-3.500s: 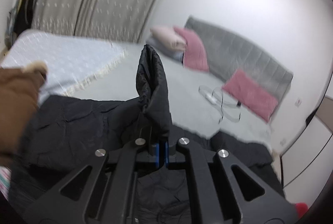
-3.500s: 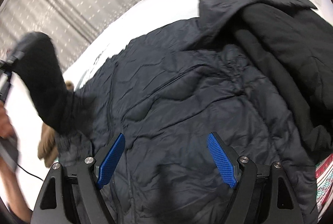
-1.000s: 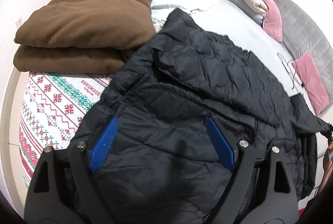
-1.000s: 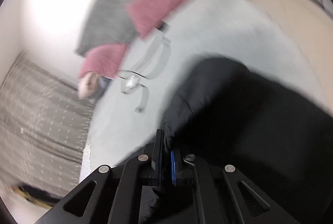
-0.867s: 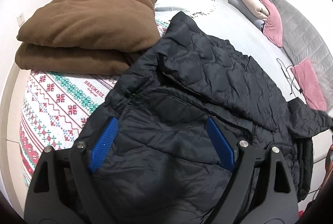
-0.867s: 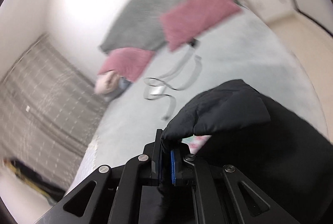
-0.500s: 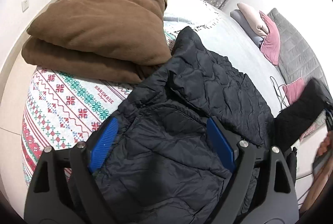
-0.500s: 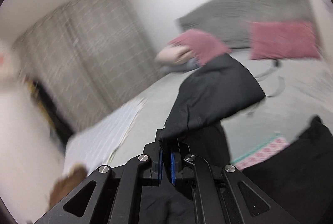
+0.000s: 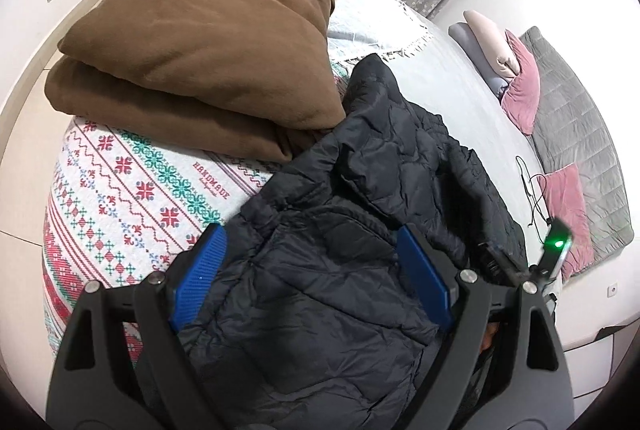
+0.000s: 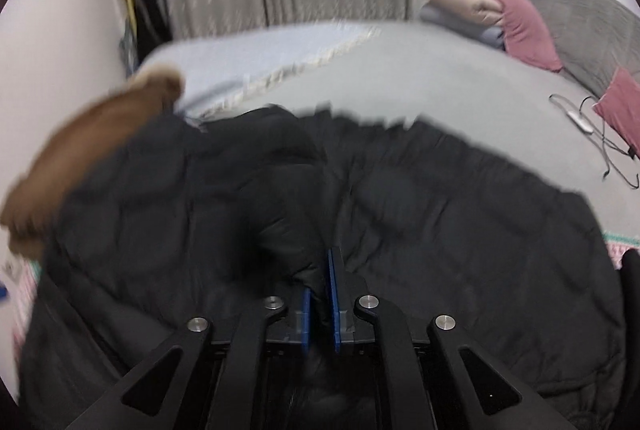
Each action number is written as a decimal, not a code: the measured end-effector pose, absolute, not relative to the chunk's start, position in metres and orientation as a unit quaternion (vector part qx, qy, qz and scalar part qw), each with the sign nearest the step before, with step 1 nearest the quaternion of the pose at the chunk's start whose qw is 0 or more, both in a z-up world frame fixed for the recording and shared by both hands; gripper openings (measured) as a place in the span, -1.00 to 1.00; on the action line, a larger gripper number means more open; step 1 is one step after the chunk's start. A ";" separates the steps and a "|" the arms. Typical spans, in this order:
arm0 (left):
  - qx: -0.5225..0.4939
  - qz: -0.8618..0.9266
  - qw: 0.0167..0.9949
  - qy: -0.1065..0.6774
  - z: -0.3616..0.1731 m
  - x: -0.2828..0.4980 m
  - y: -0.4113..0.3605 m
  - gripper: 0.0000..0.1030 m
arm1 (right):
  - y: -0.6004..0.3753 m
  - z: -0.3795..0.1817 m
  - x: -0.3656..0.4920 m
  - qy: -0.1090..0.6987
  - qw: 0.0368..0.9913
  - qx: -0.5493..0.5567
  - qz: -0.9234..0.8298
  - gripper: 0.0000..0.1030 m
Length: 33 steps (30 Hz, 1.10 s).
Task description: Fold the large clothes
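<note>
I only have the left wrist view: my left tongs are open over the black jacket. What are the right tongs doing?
Observer: The right tongs have a fold of the jacket between the pads, and the jaws are opening.
Operator: Where does that fold lie?
Observer: It runs from the tongs up over the jacket's middle, toward the brown coat. That picture is blurred, so I cannot tell whether it is a sleeve.
</note>
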<state>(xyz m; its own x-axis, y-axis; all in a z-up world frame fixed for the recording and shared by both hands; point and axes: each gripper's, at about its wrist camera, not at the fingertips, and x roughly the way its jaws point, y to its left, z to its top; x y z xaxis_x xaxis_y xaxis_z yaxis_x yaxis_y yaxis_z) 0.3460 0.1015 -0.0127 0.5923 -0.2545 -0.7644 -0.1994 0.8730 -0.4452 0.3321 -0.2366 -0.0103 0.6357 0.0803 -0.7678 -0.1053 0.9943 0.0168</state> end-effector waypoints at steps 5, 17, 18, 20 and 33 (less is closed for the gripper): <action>-0.248 -0.018 0.857 0.452 -0.014 0.348 0.098 0.69 | -0.222 -0.011 0.320 0.426 0.901 -0.020 0.085 -0.30; -0.214 -0.025 0.852 0.476 -0.028 0.355 0.087 0.69 | -0.206 -0.015 0.298 0.476 0.867 0.050 0.137 -0.04; -0.215 -0.024 0.853 0.475 -0.028 0.354 0.088 0.69 | -0.212 -0.007 0.286 0.470 0.868 0.065 0.145 -0.04; -0.216 -0.024 0.854 0.473 -0.026 0.353 0.089 0.69 | -0.226 0.012 0.259 0.458 0.874 0.071 0.143 -0.03; -0.130 -0.048 0.846 0.515 -0.044 0.318 0.066 0.69 | -0.371 -0.025 0.143 0.526 0.834 0.166 0.001 0.06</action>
